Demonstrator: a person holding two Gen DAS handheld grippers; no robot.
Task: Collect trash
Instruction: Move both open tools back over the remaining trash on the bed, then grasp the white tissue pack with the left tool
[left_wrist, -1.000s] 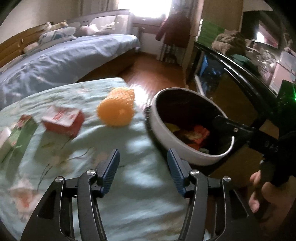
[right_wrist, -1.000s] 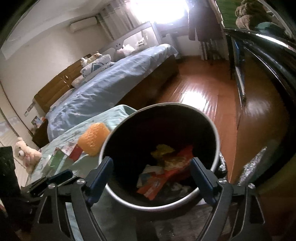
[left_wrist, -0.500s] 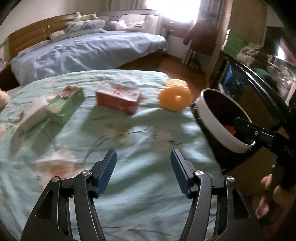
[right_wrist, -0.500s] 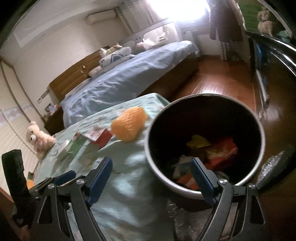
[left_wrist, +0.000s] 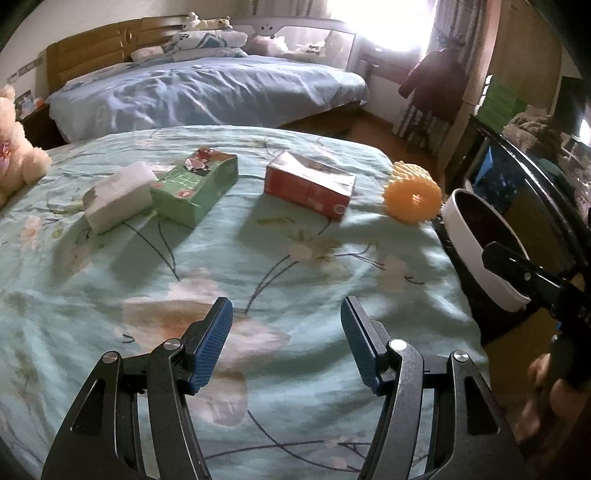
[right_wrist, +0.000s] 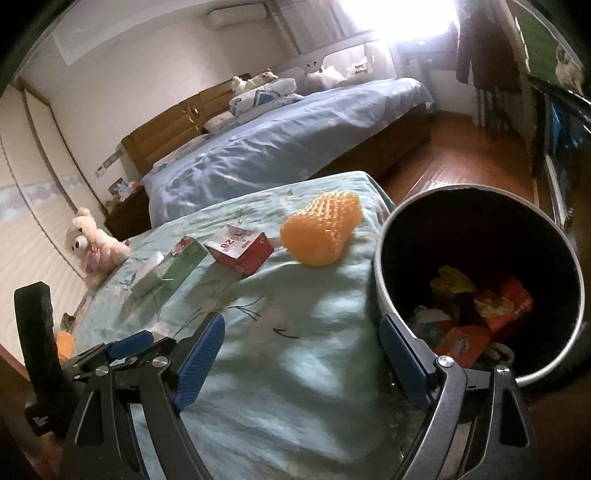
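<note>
Mint-green floral bedding covers the bed (left_wrist: 258, 266) where four pieces of trash lie in a row. From the left wrist camera, a white box (left_wrist: 118, 197) sits at 10 o'clock, touching a green carton (left_wrist: 195, 184) just to its right; a red carton (left_wrist: 310, 188) lies at 12 o'clock, and an orange foam net sleeve (left_wrist: 413, 197) rests at 1 o'clock near the bed's edge. Just beyond that edge, at 2 o'clock, stands a round white-walled trash bin (left_wrist: 476, 254) with a dark lining, already holding crumpled wrappers and cartons. The left tool (left_wrist: 286, 338) hovers above bare bedding, its blue-padded fingers wide apart, holding and touching nothing. The right tool (right_wrist: 303, 354) is likewise spread wide and empty, poised over the bed beside the bin's rim. The step in hand appears to be choosing the next piece to pick up. The orange sleeve, nearest the bin, looks the easiest target: a tool would need to move forward, lower around it, close gently since the foam likely squashes, then carry it over the bin.
</note>
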